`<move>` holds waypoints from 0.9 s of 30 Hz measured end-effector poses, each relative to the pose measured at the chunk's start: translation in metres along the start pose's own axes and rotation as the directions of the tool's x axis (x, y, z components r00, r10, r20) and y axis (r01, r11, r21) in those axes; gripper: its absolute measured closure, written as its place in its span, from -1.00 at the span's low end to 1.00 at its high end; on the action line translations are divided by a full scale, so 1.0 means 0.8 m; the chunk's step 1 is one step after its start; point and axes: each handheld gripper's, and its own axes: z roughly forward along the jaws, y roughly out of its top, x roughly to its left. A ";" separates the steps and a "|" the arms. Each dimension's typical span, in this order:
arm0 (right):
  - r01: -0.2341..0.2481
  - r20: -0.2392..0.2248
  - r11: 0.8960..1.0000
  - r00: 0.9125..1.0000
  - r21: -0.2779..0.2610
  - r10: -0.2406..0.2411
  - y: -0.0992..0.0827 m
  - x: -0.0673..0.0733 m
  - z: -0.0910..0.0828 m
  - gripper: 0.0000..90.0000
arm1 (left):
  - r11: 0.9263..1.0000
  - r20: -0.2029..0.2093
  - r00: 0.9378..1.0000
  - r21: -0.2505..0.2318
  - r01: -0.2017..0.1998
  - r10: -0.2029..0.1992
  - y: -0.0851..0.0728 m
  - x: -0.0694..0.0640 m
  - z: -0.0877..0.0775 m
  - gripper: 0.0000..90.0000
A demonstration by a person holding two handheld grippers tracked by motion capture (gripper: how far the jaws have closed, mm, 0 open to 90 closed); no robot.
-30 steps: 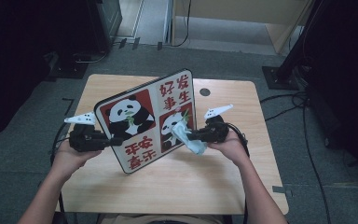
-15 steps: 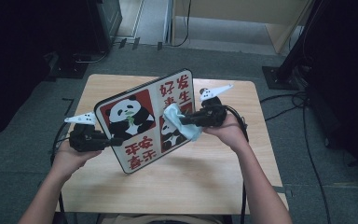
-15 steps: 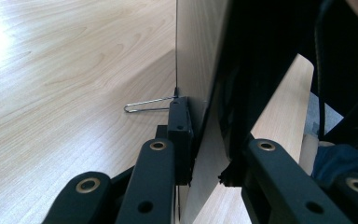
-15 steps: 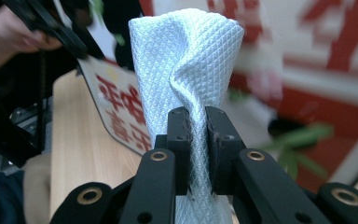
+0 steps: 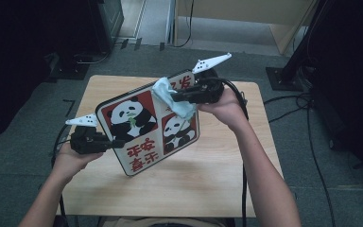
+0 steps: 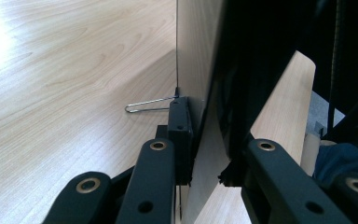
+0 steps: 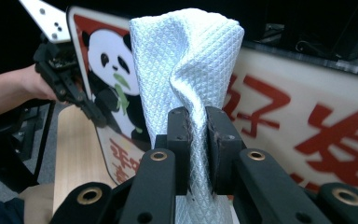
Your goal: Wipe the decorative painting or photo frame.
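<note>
Wiping of the panda sign (image 5: 146, 125) appears to be in hand, judged from how things lie. One sign is counted, a flat board with two panda pictures and red characters, held tilted above the worktop (image 5: 208, 189) near its middle, its lower edge close to the surface. The left tongs (image 5: 116, 143) are clenched on the sign's near-left edge; in the left gripper view the board's thin edge (image 6: 200, 140) sits between the jaws, and one wire clip (image 6: 149, 106) is seen on the board's back. The right tongs (image 5: 176, 97) are clenched on one pale blue cloth (image 5: 172, 97), which lies against the sign's far upper part, over the red characters; the right gripper view shows the quilted cloth (image 7: 186, 60) pinched between both jaws and standing up in front of the sign's face (image 7: 307, 126). Whether the cloth presses on the surface or merely hangs before it cannot be told. No dirt or streaks are visible, so the share of the face already cleaned cannot be judged; the lower panels and the left panda lie away from the cloth. Count: one sign, one cloth, one clip, two tongs, one worktop.
</note>
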 end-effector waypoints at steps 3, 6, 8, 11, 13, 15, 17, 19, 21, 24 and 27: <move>-0.004 0.007 1.000 1.000 0.007 0.004 0.004 -0.004 0.004 0.82 | 1.000 0.000 1.000 -0.001 0.000 0.000 0.000 0.000 0.000 0.75; -0.013 0.005 1.000 1.000 0.010 0.013 0.001 -0.006 0.009 0.82 | 1.000 0.002 1.000 -0.002 0.005 -0.005 0.000 0.001 0.000 0.75; -0.009 0.005 1.000 1.000 0.006 0.009 -0.003 -0.008 0.012 0.82 | 1.000 -0.001 1.000 -0.001 0.003 -0.003 0.000 0.001 0.000 0.75; -0.020 -0.002 1.000 1.000 0.019 0.020 -0.008 -0.011 0.017 0.82 | 1.000 -0.001 1.000 0.000 0.002 -0.002 0.000 0.000 0.000 0.75; -0.031 0.002 0.999 1.000 0.028 0.031 -0.012 -0.012 0.019 0.82 | 1.000 -0.002 1.000 0.001 -0.001 0.001 0.000 0.000 0.000 0.75; -0.032 0.003 0.999 1.000 0.029 0.031 -0.016 -0.012 0.021 0.82 | 1.000 -0.002 1.000 0.001 -0.001 0.001 0.000 0.000 0.000 0.75; -0.032 0.000 0.999 0.999 0.026 0.032 -0.019 -0.012 0.023 0.82 | 1.000 -0.001 1.000 0.001 0.000 0.000 0.000 0.000 0.000 0.75; -0.035 0.001 0.999 0.999 0.025 0.035 -0.023 -0.013 0.026 0.82 | 1.000 0.003 1.000 0.002 0.005 -0.005 0.000 0.001 0.000 0.75; -0.037 0.003 0.999 0.999 0.023 0.037 -0.026 -0.013 0.027 0.82 | 1.000 0.006 1.000 0.002 0.010 -0.010 0.000 0.001 0.000 0.75; -0.041 0.000 0.999 0.999 0.018 0.041 -0.032 -0.012 0.029 0.82 | 1.000 0.004 1.000 0.002 0.007 -0.007 0.000 0.001 0.000 0.75; -0.043 0.002 0.999 0.999 0.015 0.043 -0.039 -0.011 0.031 0.82 | 1.000 0.006 1.000 0.001 0.009 -0.009 0.000 0.001 0.000 0.75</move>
